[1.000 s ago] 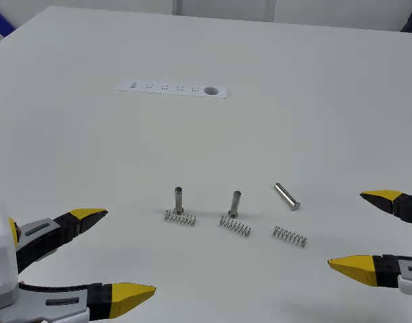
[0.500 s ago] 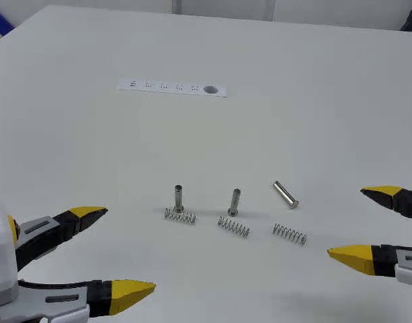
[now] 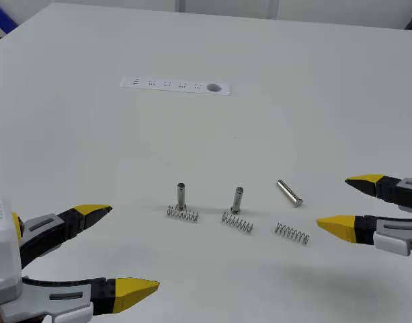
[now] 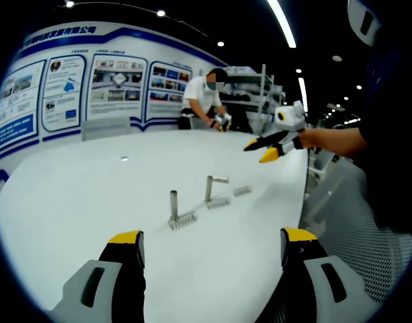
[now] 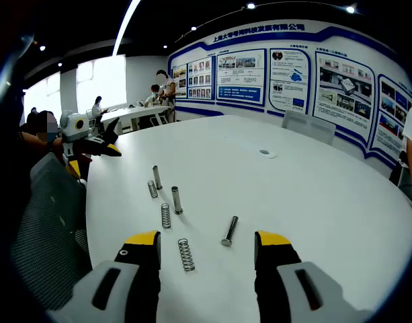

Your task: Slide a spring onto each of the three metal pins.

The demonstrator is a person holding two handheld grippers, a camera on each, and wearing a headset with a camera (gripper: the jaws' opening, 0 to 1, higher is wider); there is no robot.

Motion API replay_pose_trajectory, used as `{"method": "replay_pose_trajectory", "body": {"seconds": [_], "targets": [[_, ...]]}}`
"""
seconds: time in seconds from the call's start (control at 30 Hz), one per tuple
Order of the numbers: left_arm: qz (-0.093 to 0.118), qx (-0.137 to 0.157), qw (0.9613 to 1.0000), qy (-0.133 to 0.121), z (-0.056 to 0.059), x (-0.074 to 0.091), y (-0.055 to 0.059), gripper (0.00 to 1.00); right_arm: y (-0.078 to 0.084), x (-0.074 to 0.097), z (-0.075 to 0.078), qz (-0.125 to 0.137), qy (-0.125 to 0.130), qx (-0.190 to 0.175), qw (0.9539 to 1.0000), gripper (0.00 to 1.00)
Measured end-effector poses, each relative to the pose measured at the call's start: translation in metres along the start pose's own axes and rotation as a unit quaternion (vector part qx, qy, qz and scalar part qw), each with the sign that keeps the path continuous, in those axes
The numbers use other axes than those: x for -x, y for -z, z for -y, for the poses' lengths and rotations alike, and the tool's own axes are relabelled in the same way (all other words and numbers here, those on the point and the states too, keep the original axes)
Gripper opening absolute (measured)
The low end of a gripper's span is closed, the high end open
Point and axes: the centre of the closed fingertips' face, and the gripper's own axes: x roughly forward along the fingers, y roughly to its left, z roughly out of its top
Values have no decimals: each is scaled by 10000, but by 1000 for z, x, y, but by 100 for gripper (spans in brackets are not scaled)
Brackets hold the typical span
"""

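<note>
Jaws on the left gripper (image 3: 132, 247) stand wide apart with nothing between them. It hovers low at the near-left of the white table (image 3: 313, 87), well apart from the parts. Left pin (image 3: 181, 196) is upright on its head, left spring (image 3: 183, 214) flat just in front of its base; touching or not, I can't tell. Middle pin (image 3: 238, 199) upright too, middle spring (image 3: 237, 223) flat just in front. Right pin (image 3: 288, 193) lies on its side, head end toward the near right. Right spring (image 3: 290, 233) lies near it, apart. Right gripper (image 3: 333, 200) hangs just right of that spring, jaws open, empty. No spring on any pin yet.

Handling, my guess: springs look thin-wire and light, soft along the axis, likely to roll or ping out under a hard squeeze. Pinch across the coils mid-length, lightly, one end left free. Pins look like solid polished steel: stiff, slippery, and the upright ones should tip from a side nudge, so come straight down. Lying pin: grip the shank near the head.
</note>
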Motion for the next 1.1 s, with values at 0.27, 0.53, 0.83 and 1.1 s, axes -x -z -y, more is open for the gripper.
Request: {"method": "replay_pose_trajectory", "body": {"seconds": [0.27,0.53,0.83,1.1], "targets": [[29,-23,10000,12,3,0,-3,84,-3,-17,4,-150,-2,-24,9999,49],[20,1,10000,8,4,0,-2,84,-3,-32,10,-375,53,25,9993,44],[29,13,10000,12,5,-2,-4,83,-2,-49,17,-583,155,53,9982,37],[20,40,10000,21,6,-2,-1,83,2,-63,23,-797,256,85,9965,31]]}}
